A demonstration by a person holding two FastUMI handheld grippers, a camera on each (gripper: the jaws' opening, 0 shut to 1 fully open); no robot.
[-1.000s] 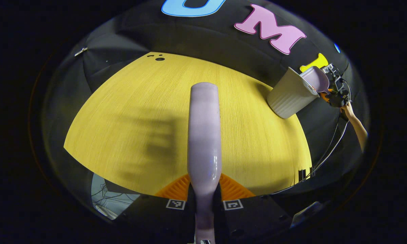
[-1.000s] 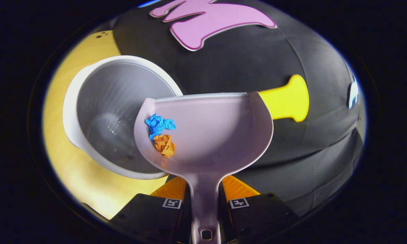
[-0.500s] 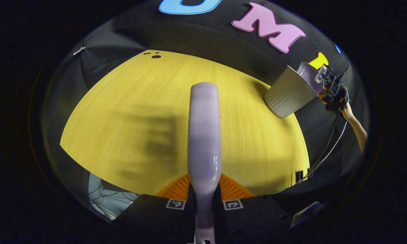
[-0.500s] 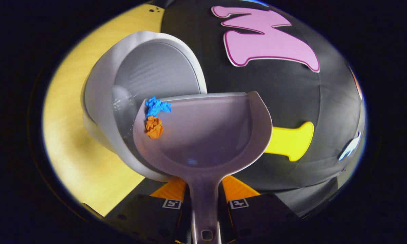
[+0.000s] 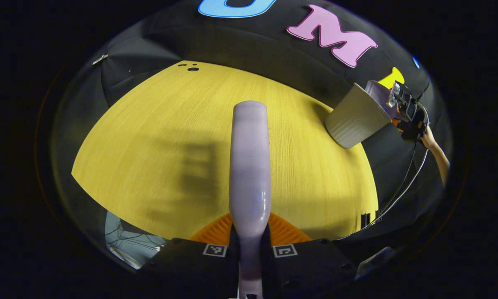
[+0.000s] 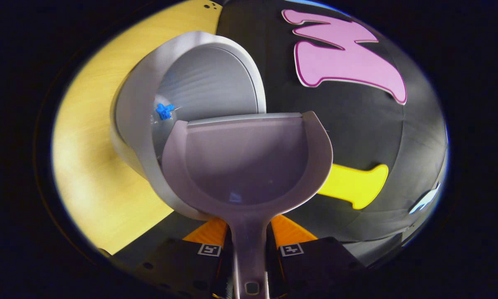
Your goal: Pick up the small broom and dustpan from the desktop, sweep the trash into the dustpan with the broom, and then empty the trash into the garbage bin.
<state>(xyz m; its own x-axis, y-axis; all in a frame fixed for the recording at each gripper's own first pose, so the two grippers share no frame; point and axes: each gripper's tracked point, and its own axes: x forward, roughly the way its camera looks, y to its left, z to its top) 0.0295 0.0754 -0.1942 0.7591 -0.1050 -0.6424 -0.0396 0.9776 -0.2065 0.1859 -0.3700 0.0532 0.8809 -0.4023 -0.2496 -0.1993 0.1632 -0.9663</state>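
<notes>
My right gripper (image 6: 249,238) is shut on the handle of a pale lilac dustpan (image 6: 249,166), tipped over the rim of the grey garbage bin (image 6: 207,87). The pan's bowl holds nothing. A blue paper scrap (image 6: 164,111) lies inside the bin against its wall. My left gripper (image 5: 250,245) is shut on the lilac broom (image 5: 250,166), whose handle points out over the yellow desktop (image 5: 157,137). In the left gripper view the bin (image 5: 355,120) stands at the desktop's right edge, with the dustpan (image 5: 377,93) and the right gripper (image 5: 406,114) at its mouth.
A person's forearm (image 5: 438,155) and a cable (image 5: 402,187) hang to the right of the bin. Small dark holes (image 5: 191,67) mark the desktop's far corner. Wires lie on the floor (image 5: 128,245) past the near left edge of the desktop.
The dustpan tilted further over the bin. The blue and orange scraps slid off its left edge; the blue one now lies in the bin. The broom stayed still.
</notes>
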